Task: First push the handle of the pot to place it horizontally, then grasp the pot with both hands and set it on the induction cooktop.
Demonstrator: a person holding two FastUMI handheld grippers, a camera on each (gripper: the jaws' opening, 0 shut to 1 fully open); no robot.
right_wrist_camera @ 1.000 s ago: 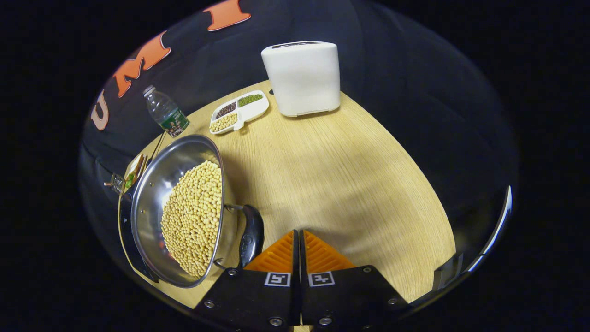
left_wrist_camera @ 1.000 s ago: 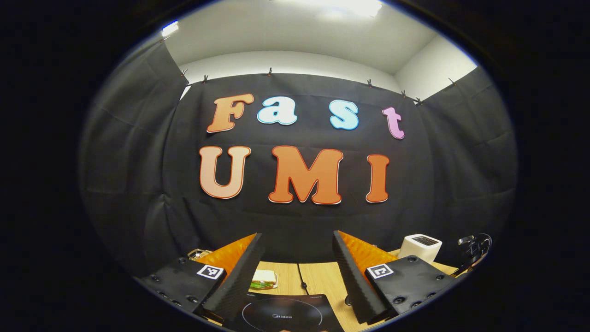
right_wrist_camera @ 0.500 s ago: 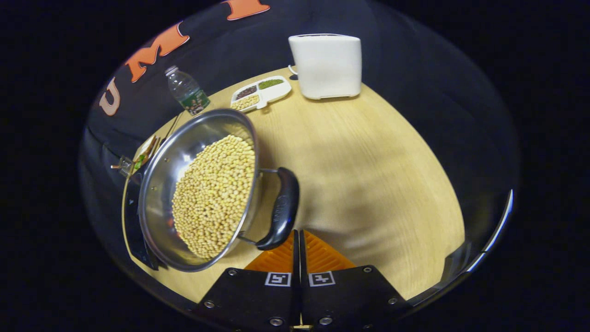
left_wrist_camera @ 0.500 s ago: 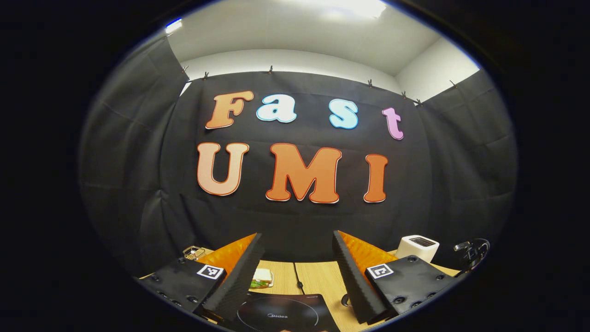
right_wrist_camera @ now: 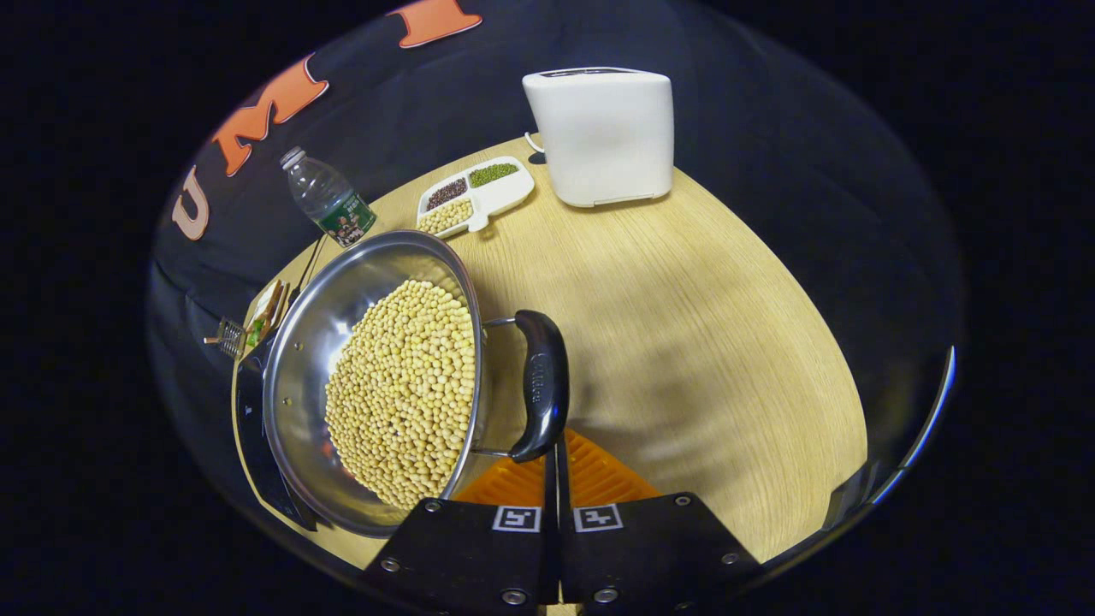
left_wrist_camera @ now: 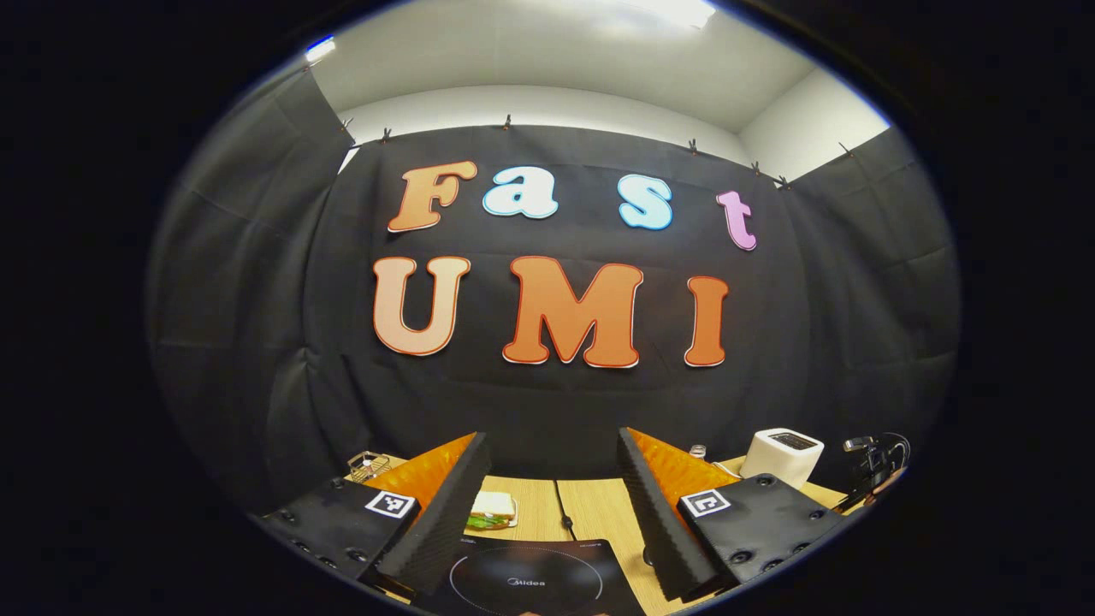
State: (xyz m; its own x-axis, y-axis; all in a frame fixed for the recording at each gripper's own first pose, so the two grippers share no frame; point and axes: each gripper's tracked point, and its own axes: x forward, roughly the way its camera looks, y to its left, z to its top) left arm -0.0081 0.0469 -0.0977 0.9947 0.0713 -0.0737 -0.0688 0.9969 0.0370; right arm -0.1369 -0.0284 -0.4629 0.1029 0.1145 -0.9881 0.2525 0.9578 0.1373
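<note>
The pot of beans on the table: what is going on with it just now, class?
A person holds a tool in each hand. The right tool, its fingers closed together, sits at the near end of the black handle of the steel pot full of pale beans, apparently pushing it. The left tool is open, holds nothing and hovers above the induction cooktop. The pot stands on the wooden table, not yet gripped by both tools.

Black glass induction cooktop (left_wrist_camera: pixel 530 582) cut off by bottom edge in left gripper view, its left corner behind a finger (left_wrist_camera: pixel 436 522); in right gripper view mostly hidden under round steel pot of yellow beans (right_wrist_camera: pixel 376 385). Right tool (right_wrist_camera: pixel 556 449) fingertips hidden behind pot's black handle (right_wrist_camera: pixel 543 385). Sandwich (left_wrist_camera: pixel 492 511) partly behind left finger; small wire rack (left_wrist_camera: pixel 368 466) too small to tell
</note>
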